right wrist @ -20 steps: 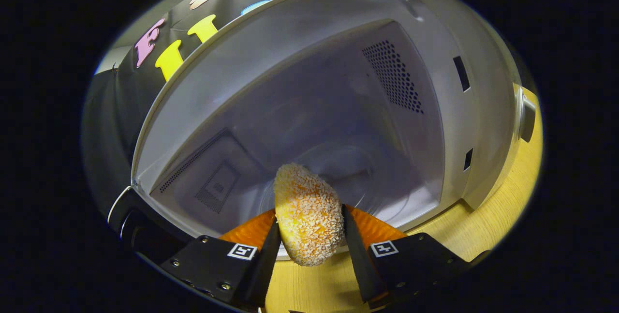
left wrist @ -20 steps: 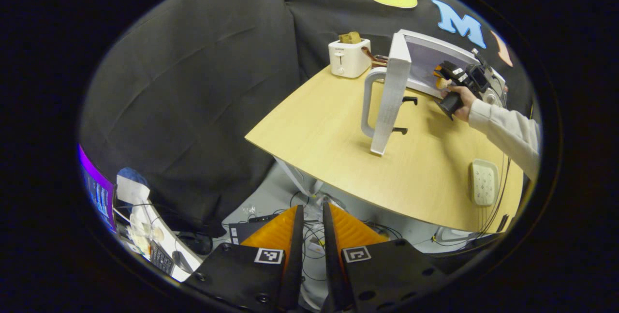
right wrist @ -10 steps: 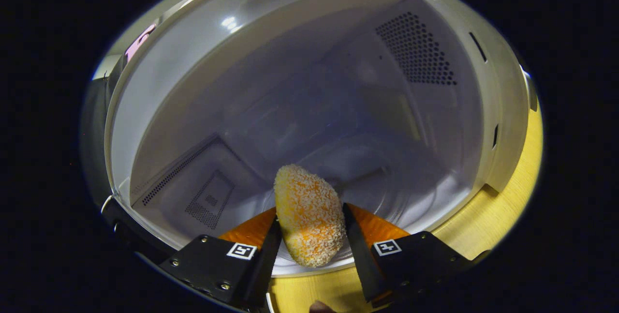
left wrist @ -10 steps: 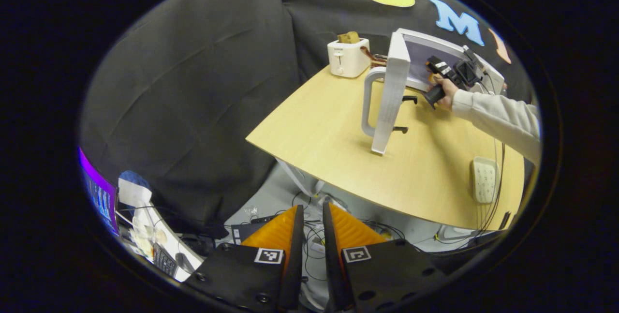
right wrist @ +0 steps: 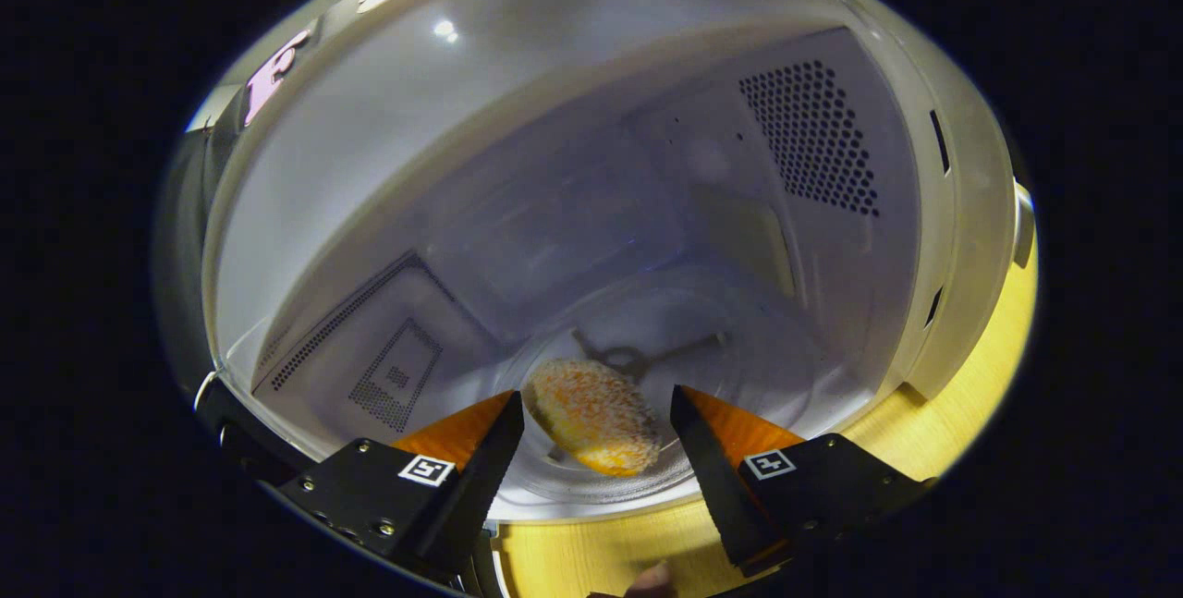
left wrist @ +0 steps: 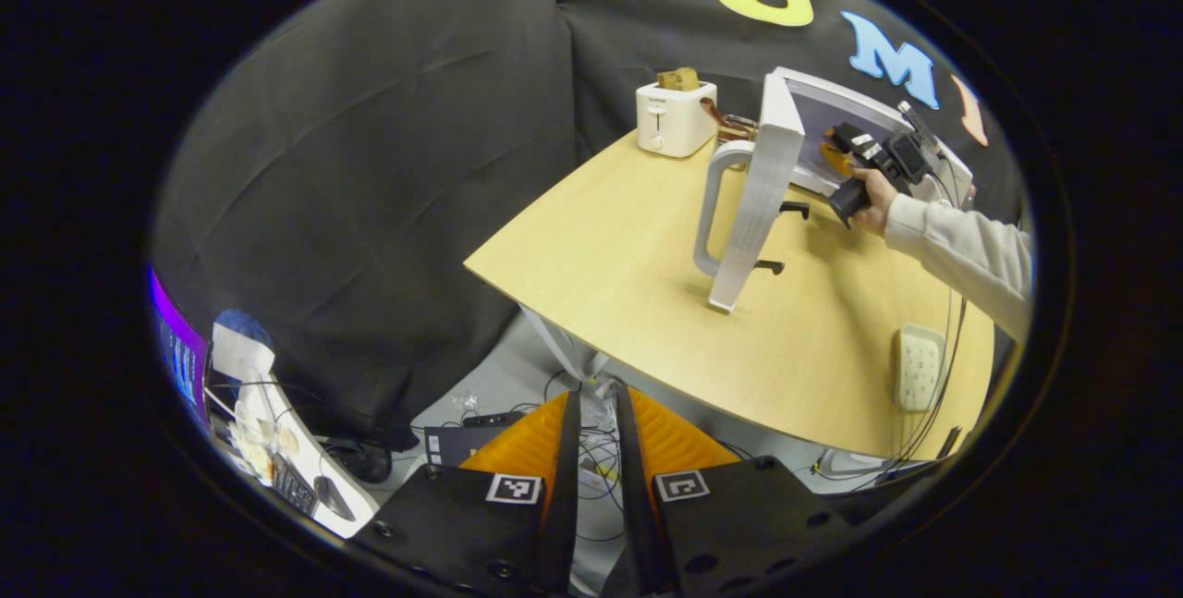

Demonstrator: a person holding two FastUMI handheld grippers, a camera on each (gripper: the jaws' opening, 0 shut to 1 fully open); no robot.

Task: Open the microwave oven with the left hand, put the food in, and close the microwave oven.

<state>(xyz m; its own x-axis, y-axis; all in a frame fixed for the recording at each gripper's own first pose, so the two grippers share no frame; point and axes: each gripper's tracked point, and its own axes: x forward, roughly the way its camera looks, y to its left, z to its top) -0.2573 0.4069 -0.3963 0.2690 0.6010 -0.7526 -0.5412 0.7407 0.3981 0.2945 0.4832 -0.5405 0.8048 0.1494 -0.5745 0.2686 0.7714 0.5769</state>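
Observation:
The white microwave [left wrist: 869, 108] stands on the wooden table [left wrist: 628, 237] with its door [left wrist: 762, 191] swung wide open. Inside it, the breaded orange food piece [right wrist: 591, 413] lies on the glass turntable [right wrist: 739, 358], near its front. My right gripper [right wrist: 596, 395] is open at the cavity mouth, its fingers standing apart on either side of the food without touching it. From the left gripper view, that right gripper [left wrist: 836, 150] is at the oven opening, held by a hand [left wrist: 869, 201]. My left gripper [left wrist: 597, 392] is shut on nothing, low and off the table's near edge.
A white toaster [left wrist: 675, 113] with bread in it stands at the table's far corner, left of the microwave. A white power strip [left wrist: 920, 367] lies near the table's right front. On the floor below lie cables [left wrist: 591, 450], and a side desk [left wrist: 277, 450] is at lower left.
My right gripper opened and let go of the food, which dropped onto the turntable. The left gripper stayed shut and barely shifted.

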